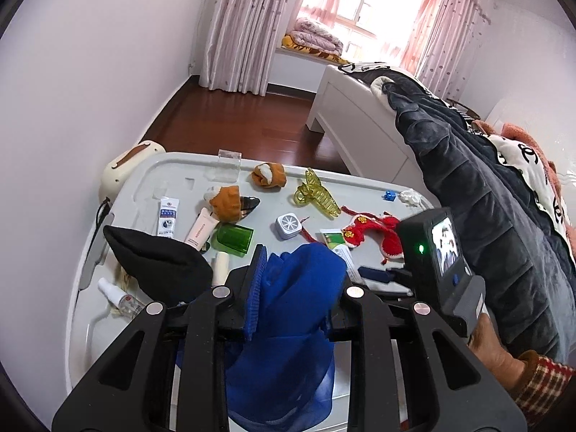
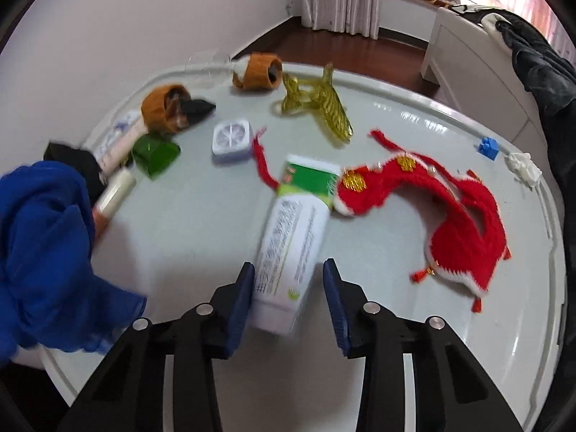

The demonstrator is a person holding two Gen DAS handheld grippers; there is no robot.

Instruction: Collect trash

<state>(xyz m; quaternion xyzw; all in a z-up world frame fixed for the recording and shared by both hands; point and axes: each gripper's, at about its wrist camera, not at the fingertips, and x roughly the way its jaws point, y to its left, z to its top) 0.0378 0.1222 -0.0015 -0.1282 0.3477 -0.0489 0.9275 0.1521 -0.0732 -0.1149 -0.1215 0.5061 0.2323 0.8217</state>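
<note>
Most of the work looks undone to me: the pale grey plastic table top (image 2: 414, 115) is strewn with things; my left gripper (image 1: 293, 288) is clamped on a crumpled blue sheer cloth (image 1: 288, 324) that hangs from its jaws above the near edge, and I see no bin or bag in either view. My right gripper (image 2: 288, 302) stands with jaws apart around the cap end of a white squeeze tube with a green printed band (image 2: 295, 230) lying on the table, one pad beside it, not closed; the red knitted gold-trimmed ornament (image 2: 453, 223), the yellow translucent hair claw (image 2: 324, 104), the green clear plastic cup (image 2: 154, 154) and the small crumpled white scrap (image 2: 523, 167) at the far rim lie untouched.
</note>
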